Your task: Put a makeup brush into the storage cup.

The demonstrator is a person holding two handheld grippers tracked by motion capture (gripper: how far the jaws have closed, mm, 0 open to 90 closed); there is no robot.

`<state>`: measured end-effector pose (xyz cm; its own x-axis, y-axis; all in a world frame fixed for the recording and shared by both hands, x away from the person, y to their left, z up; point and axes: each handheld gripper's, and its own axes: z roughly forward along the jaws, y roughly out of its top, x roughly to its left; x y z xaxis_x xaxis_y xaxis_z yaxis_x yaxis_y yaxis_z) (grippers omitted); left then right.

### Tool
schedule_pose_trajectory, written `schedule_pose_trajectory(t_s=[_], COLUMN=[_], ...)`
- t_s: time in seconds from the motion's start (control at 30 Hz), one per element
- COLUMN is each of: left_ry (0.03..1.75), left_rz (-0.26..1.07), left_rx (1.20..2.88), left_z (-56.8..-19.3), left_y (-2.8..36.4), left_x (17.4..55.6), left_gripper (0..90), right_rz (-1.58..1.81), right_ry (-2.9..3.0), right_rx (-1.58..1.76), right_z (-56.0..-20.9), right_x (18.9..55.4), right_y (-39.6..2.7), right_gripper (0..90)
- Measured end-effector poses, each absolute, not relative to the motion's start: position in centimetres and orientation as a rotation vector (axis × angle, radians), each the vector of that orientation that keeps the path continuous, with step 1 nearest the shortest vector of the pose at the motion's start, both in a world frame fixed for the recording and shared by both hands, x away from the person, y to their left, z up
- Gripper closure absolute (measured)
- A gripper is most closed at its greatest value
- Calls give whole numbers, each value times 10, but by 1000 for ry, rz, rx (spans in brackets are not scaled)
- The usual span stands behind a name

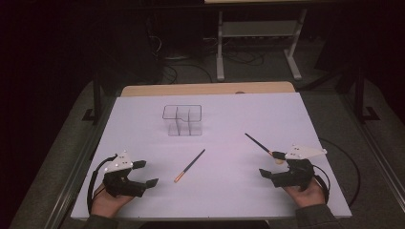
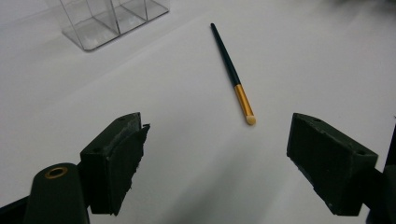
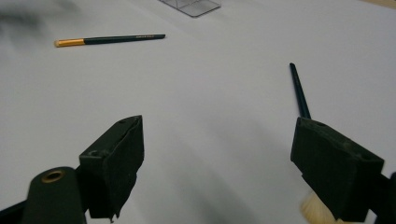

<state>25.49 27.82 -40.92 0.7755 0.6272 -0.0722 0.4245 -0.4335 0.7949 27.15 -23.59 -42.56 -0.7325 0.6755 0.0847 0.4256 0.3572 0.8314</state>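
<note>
Two brushes lie loose on the desk (image 1: pixel 143 200), nothing picked up yet. Left claw (image 1: pixel 145 172) stands wide open and empty near the front-left corner; right claw (image 1: pixel 264 172) also wide open and empty at front-right. Thin brush (image 1: pixel 189 165) lies mid-desk, gold end toward the person, just ahead of the left claw and apart from it. Fluffy brush (image 1: pixel 260 145) lies just beside the right claw, bristle end close under its right jaw in the right gripper view, handle pointing away. Clear organizer (image 1: pixel 182 121) stands upright further back, well apart from both.

My read: pre-grasp stage, likely brushes into the organizer. Next move calls for lowering a claw across a handle, jaws square to it; handles are thin and flat on the desk, so pinch low.

Room: plenty of open surface between brushes and organizer. Both hands sit close to the front edge; right claw is also near the right edge.
</note>
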Motion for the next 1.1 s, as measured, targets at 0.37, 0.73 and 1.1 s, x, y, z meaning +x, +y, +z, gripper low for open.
schedule_pose_trajectory(t_s=[0.37, 0.73, 1.1], left_ry=[789, 772, 778], left_rz=[288, 283, 280], left_rx=[2089, 2109, 2106], left_z=[-409, -409, -405], left_y=[276, 267, 262], left_x=[258, 259, 257], left_gripper=[189, 205, 215], right_rz=[1330, 1333, 1324], right_ry=[2347, 2344, 2350], right_rx=[987, 982, 972], right_z=[-425, -425, -424], right_x=[271, 272, 271], right_y=[-237, -237, -236], right_gripper=[162, 163, 163])
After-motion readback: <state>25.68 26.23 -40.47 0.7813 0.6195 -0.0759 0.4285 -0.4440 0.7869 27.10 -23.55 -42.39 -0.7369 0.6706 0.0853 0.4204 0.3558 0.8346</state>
